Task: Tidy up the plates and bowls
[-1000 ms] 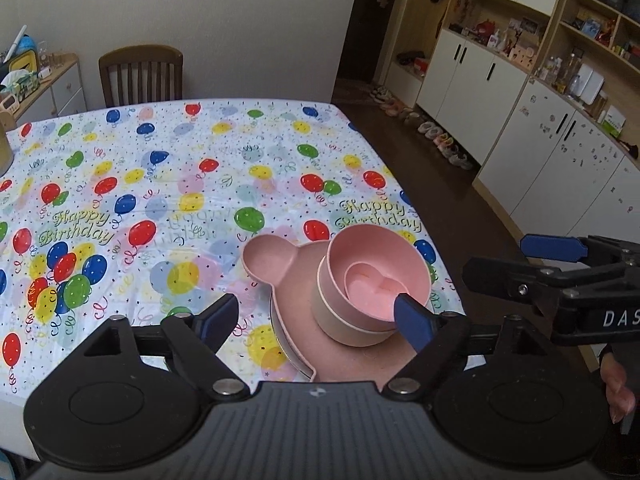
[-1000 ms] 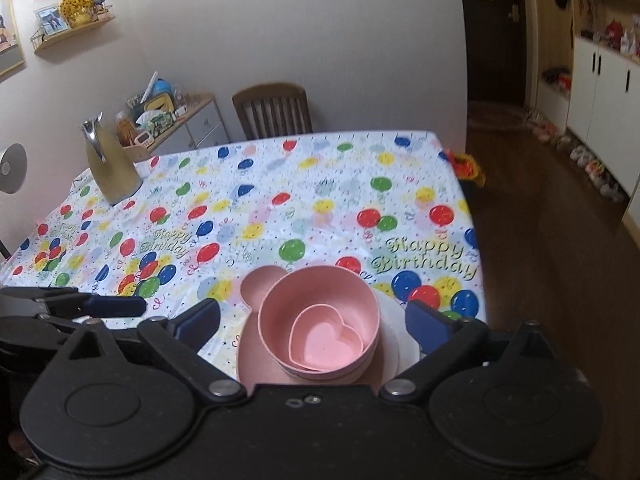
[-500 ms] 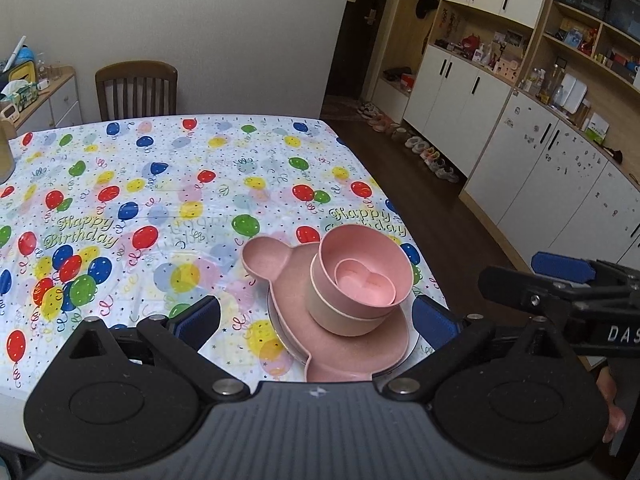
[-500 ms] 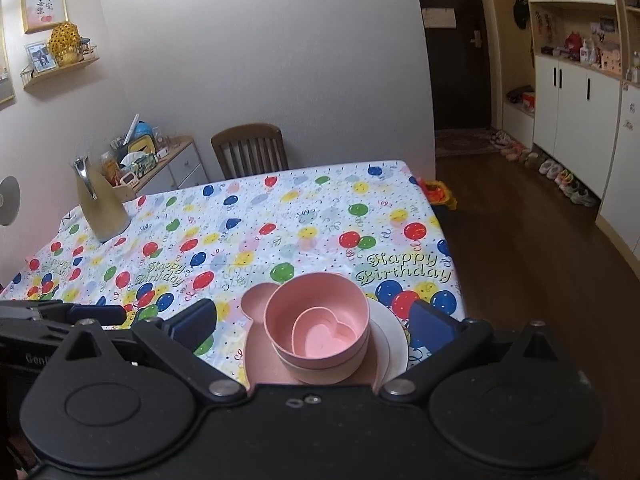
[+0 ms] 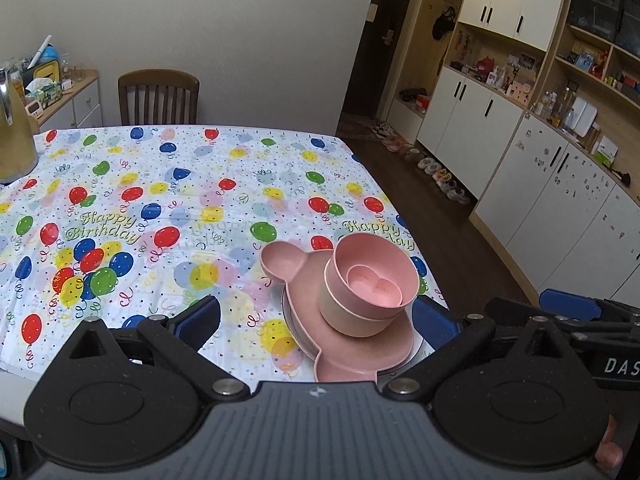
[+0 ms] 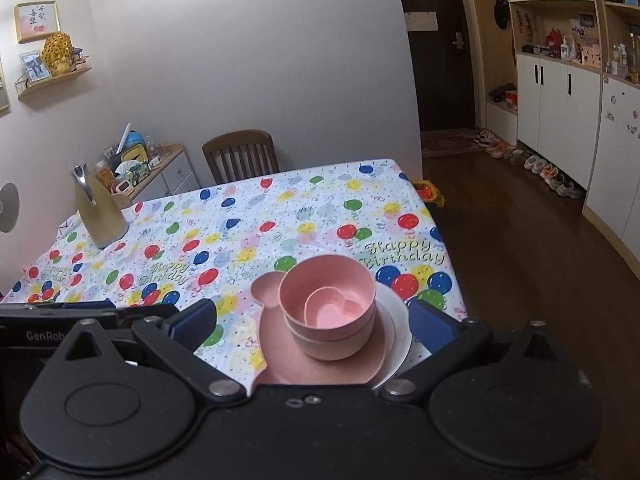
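Near the table's (image 5: 168,184) front right corner, heart bowl (image 5: 374,290) nested in pink bowl (image 5: 372,276) over a paler bowl (image 6: 324,346), on bear-eared plate (image 5: 280,260) atop white plate (image 6: 400,332), left gripper (image 5: 316,322) and right gripper (image 6: 312,320) both spread wide, holding nothing, pitcher (image 6: 98,214) at far left.

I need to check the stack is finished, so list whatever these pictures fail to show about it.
- White plate: only its right rim shows in the right wrist view; the pink bear-shaped plate covers the rest.
- Bear-shaped plate's near edge: cut off by the right hand-held gripper body.
- Lower bowl: inside hidden by the pink bowl nested in it.
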The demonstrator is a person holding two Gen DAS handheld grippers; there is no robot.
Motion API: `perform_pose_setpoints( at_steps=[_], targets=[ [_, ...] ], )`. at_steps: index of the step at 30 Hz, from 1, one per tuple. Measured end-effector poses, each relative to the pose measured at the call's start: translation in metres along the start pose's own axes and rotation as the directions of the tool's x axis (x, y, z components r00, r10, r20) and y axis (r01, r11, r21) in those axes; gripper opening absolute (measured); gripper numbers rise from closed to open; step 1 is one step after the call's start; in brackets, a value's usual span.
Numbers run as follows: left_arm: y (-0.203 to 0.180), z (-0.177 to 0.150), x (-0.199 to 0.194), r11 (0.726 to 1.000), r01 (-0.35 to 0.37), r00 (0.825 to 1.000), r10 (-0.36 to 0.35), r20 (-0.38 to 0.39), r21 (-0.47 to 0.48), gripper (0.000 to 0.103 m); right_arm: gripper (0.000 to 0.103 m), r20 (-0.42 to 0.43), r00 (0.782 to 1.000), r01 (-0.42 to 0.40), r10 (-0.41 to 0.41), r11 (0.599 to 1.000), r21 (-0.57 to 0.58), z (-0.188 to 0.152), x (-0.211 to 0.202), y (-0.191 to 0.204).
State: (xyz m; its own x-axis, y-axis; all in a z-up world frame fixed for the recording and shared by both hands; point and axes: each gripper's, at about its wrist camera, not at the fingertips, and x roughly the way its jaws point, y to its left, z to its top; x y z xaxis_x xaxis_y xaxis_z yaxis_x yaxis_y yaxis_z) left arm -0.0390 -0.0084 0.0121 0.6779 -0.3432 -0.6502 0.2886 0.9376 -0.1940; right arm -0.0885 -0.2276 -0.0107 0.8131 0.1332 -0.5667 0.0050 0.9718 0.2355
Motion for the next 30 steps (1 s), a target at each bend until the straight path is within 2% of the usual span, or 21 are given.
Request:
perform_pose_setpoints(
  at_steps=[9,30],
  targets=[
    [-0.0013,-0.0028,0.0008,1.000,0.006,1.000,-0.006,-0.015,-0.004,0.103,0.103,-0.020,0.999,0.045,-0.045,0.999,-0.006,-0.0031,-0.0005,0.0030],
    [0.0009,-0.0026,0.0015,1.000,-0.006,1.000,0.006,-0.014,-0.005,0.103,0.103,-0.024,0.999,0.044,-0.044,0.999,-0.004,-0.0021,0.0023,0.0016]
  ],
)
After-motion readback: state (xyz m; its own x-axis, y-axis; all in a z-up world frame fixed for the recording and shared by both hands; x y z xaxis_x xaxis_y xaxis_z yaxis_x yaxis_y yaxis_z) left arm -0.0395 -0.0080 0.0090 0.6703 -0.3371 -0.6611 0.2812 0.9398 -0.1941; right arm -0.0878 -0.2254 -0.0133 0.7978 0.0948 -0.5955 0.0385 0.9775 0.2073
